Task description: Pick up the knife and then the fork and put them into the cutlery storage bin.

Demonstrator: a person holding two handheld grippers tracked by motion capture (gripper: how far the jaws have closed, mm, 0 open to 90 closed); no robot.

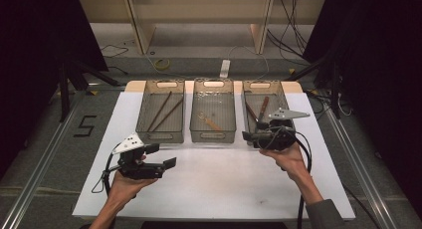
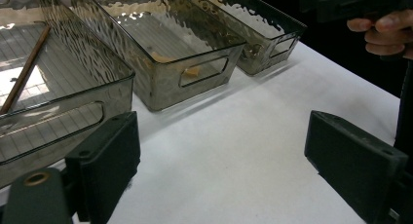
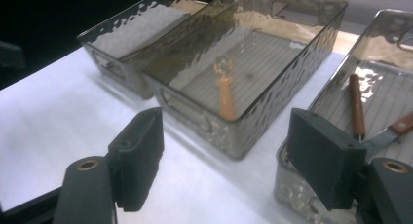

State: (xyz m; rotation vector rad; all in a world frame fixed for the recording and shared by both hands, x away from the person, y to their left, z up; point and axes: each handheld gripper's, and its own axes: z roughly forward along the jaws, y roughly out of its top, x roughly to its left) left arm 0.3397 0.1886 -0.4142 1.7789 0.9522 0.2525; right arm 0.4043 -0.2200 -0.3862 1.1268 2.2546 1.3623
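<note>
Here, right gripper (image 1: 251, 135) beside right bin (image 1: 285, 100).

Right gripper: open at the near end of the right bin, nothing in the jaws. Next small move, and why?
Probably draw the right gripper back toward the person, clear of the right bin. Its jaws stand apart with nothing between them, and the brown-handled utensils already lie inside that bin, so its work there looks done. The left gripper waits open over bare table.

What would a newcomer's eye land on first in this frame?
Three smoky see-through bins stand in a row at the far edge of the white table. The left one holds chopsticks, the right one brown-handled knives. In front, each hand carries an open hand-held gripper, left and right.
</note>
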